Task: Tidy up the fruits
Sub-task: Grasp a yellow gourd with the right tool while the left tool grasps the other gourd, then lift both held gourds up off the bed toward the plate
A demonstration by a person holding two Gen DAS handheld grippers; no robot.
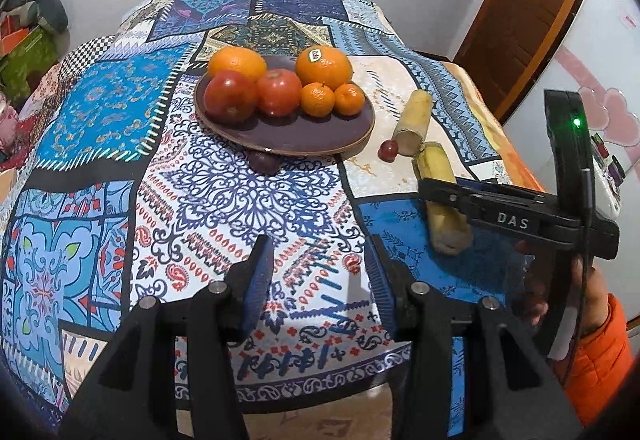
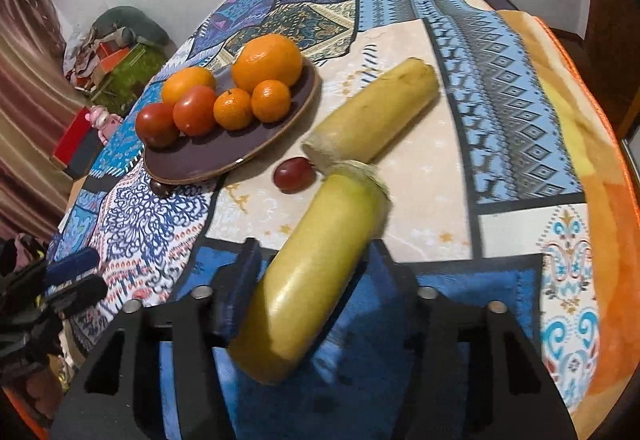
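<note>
Right hand-held gripper (image 2: 310,280): clamped on near pale-yellow cut cane stick (image 2: 316,268).
Left hand-held gripper (image 1: 318,272): released, empty, above patterned desk (image 1: 248,200).
Brown round plate (image 1: 304,136): oranges, tomatoes, far left.

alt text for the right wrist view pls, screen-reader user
The right tongs straddle a yellow-green sugarcane piece lying on a patterned tablecloth. Beyond it lie a second sugarcane piece and a red grape. To the left, a dark plate holds oranges, tangerines and two tomatoes.
</note>
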